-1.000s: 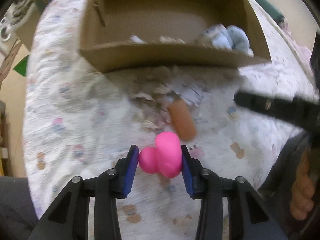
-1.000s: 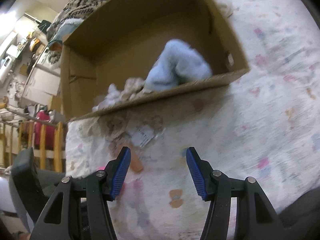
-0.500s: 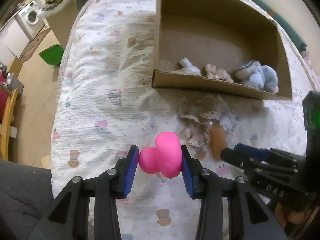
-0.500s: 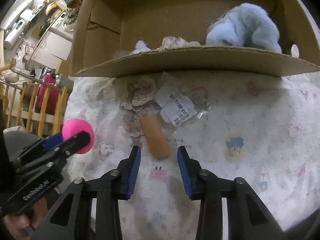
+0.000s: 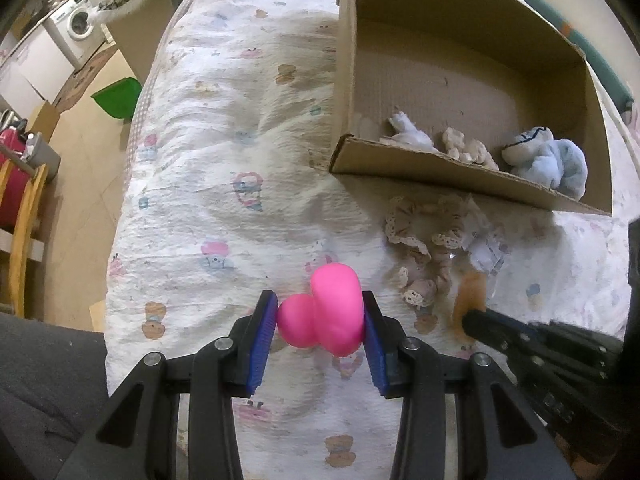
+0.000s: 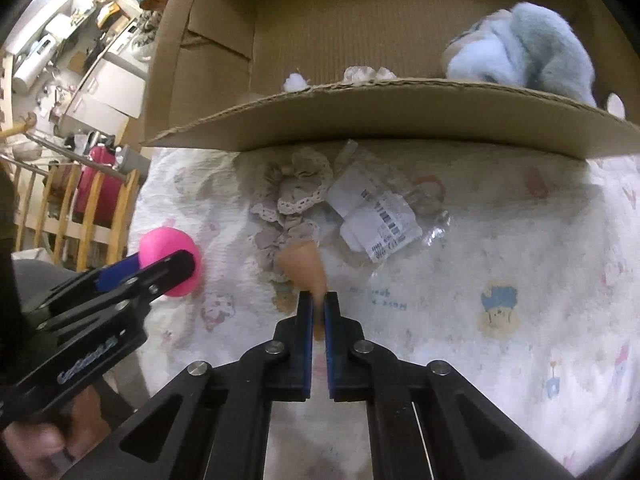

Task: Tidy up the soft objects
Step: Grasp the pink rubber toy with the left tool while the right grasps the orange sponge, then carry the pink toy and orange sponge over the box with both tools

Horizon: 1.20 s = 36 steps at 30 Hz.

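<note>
Printed bedspread (image 5: 224, 184), left gripper (image 5: 320, 320) clamping pink toy (image 5: 328, 312), right gripper (image 6: 316, 308) pinching orange toy (image 6: 306, 268)

Left wrist cam sits higher and further back, looks forward-down over the bedspread (image 5: 224, 184) toward the cardboard box (image 5: 448, 160). Right wrist cam is low and close, facing the box's front wall (image 6: 380, 120). Both views share the box, lace scrunchie (image 5: 420, 236) and packet (image 6: 376, 220).
</note>
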### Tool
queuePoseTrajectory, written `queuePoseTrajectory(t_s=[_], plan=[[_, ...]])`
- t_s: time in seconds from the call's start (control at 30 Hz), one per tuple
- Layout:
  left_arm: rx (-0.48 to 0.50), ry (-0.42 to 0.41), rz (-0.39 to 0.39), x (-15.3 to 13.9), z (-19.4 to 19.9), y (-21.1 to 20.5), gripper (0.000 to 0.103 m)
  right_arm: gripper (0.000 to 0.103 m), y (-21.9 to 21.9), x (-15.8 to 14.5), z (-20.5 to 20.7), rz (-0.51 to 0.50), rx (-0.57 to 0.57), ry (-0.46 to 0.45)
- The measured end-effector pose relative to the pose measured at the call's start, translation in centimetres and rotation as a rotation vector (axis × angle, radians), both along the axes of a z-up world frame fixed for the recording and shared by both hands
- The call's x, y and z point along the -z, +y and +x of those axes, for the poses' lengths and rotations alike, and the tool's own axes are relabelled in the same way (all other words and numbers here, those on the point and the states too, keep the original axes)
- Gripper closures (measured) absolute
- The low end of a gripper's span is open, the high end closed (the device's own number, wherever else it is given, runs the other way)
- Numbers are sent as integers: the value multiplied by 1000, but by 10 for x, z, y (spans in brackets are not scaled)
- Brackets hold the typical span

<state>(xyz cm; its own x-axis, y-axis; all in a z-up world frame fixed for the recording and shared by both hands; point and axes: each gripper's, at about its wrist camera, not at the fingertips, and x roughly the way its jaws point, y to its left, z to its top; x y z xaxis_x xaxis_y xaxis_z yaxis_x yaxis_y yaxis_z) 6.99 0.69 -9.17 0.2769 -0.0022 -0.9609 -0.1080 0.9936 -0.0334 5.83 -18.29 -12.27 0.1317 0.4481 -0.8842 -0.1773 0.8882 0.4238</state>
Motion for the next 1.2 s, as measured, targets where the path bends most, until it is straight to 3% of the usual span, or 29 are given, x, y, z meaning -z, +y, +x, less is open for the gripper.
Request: queuePoseTrajectory(t_s=[0.73, 0.97, 1.1, 1.2], plan=[[93, -147, 57, -39, -30, -17, 65, 96, -56, -71, -37, 105, 149, -177], [68, -274, 21, -89, -38, -10, 65, 96, -69, -108, -39, 106, 211, -290], [37, -330, -28, -117, -29, 1, 66, 96, -77, -124, -32, 101, 236, -341], [50, -365, -22, -133, -17, 0, 66, 96, -82, -133, -23, 110, 242, -375]])
